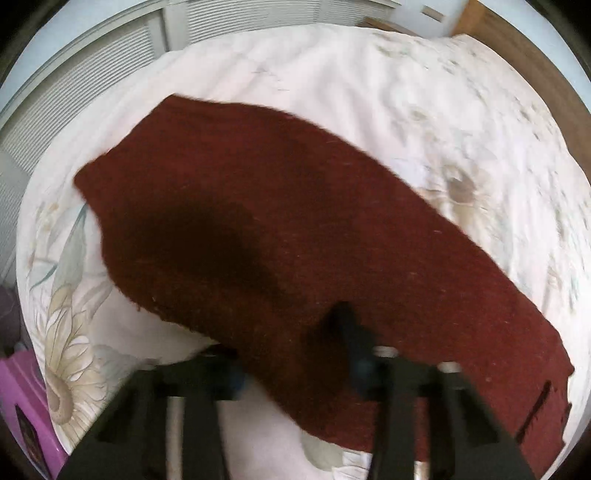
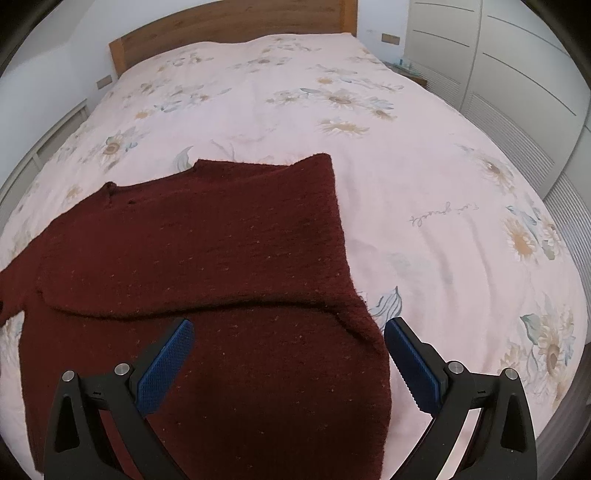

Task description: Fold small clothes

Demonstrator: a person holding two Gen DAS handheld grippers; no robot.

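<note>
**Sweater on bed, both tongs over it**

On the bed (image 2: 424, 192), a pink floral cover spreads out to a wooden headboard (image 2: 229, 27) at the far end. White louvred wardrobe doors (image 2: 517, 85) stand beside the bed.

The dark red sweater (image 2: 207, 258) lies on the cover at the end far from the headboard, one part folded over the body.

Right tongs (image 2: 288, 363): spread wide, blue pads (image 2: 166, 363) over the sweater's edge, holding nothing.

Left tongs (image 1: 291, 354): blurred. One finger lies on top of the sweater (image 1: 295, 221), the other at its edge. Whether they grip cannot be told.
</note>
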